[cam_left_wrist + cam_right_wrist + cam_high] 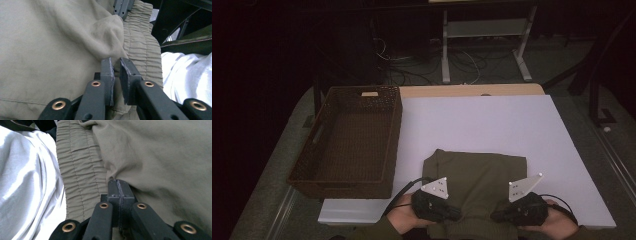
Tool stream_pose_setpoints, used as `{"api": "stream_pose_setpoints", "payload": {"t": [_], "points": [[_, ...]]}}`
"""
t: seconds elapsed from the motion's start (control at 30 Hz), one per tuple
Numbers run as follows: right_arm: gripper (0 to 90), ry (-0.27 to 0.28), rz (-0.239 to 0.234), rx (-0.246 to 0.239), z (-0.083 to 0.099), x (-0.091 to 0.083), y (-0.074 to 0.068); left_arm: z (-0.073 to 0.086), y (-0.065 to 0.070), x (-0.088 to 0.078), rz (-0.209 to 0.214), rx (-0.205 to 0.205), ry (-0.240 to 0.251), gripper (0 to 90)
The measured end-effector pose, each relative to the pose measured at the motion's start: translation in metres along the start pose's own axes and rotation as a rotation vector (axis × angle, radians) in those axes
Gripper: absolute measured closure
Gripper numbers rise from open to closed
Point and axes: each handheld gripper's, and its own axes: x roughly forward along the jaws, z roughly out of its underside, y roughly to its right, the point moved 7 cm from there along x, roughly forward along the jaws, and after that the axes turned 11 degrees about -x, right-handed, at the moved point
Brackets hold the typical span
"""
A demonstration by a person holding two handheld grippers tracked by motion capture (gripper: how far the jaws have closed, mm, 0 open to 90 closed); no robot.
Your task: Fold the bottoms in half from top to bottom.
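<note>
Your left gripper (452, 214) and right gripper (498, 216) sit over the near hem of the olive garment (477, 175), so in the high view you cannot see their tips or whether cloth lies between them. The garment's near edge, just behind the tongs, is cut off by the bottom of that view, as are your forearms. In the left gripper view, the fabric (50, 50) runs off the left and top edges, and the other gripper's tip (122, 7) is clipped at the top. In the right gripper view, whether a fold sits in the closed pads (117, 187) cannot be told. The far side of the room, well beyond the tongs, is too dark to read.
</note>
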Motion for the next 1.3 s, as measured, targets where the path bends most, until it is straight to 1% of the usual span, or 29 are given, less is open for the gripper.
{"api": "stream_pose_setpoints", "payload": {"t": [0.1,0.17,0.23,0.27,0.33,0.4,0.47,0.5,0.53,0.63,0.77,0.83,0.97,1.07,1.17,1.23,1.3], "points": [[89.1,-0.002,-0.004,-0.002,0.000,0.000,-0.001,0.000,0.000,0.001,-0.010,0.004,-0.002,75.3],[87.3,0.001,-0.005,-0.005,0.000,0.000,-0.001,-0.001,-0.001,0.000,-0.021,0.005,0.000,71.9],[83.6,0.015,0.001,-0.004,-0.001,-0.002,0.001,-0.002,-0.003,-0.001,-0.031,0.007,0.009,68.2],[79.8,0.031,0.009,-0.002,-0.002,-0.004,0.002,-0.003,-0.004,-0.002,-0.039,0.002,0.018,65.2],[73.4,0.053,0.041,0.006,-0.004,-0.007,0.006,-0.004,-0.006,-0.003,-0.044,-0.004,0.028,60.7],[65.0,0.083,0.081,0.014,-0.006,-0.010,0.011,-0.006,-0.008,-0.005,-0.061,-0.014,0.045,54.9],[60.0,0.108,0.114,0.032,-0.007,-0.014,0.017,-0.008,-0.010,-0.006,-0.066,-0.020,0.056,51.4],[57.0,0.117,0.130,0.036,-0.007,-0.015,0.019,-0.010,-0.011,-0.007,-0.075,-0.026,0.072,48.6],[54.4,0.129,0.154,0.041,-0.007,-0.016,0.022,-0.011,-0.012,-0.008,-0.080,-0.028,0.077,46.8],[49.6,0.147,0.179,0.063,-0.006,-0.019,0.027,-0.013,-0.017,-0.011,-0.101,-0.038,0.093,42.0],[45.0,0.151,0.197,0.073,-0.005,-0.018,0.032,-0.015,-0.026,-0.017,-0.138,-0.063,0.118,36.3],[43.8,0.151,0.206,0.069,-0.006,-0.018,0.034,-0.017,-0.031,-0.019,-0.158,-0.076,0.131,32.7],[38.6,0.139,0.226,0.071,-0.005,-0.016,0.036,-0.020,-0.040,-0.024,-0.204,-0.084,0.153,26.4],[38.0,0.140,0.232,0.080,-0.004,-0.017,0.037,-0.022,-0.046,-0.026,-0.230,-0.089,0.163,21.3],[38.0,0.141,0.229,0.082,-0.004,-0.016,0.038,-0.024,-0.054,-0.027,-0.265,-0.097,0.160,17.4],[38.0,0.138,0.226,0.082,-0.005,-0.015,0.038,-0.025,-0.058,-0.028,-0.284,-0.103,0.167,16.7],[38.0,0.133,0.227,0.082,-0.005,-0.014,0.039,-0.027,-0.062,-0.030,-0.294,-0.110,0.169,15.8]]}}
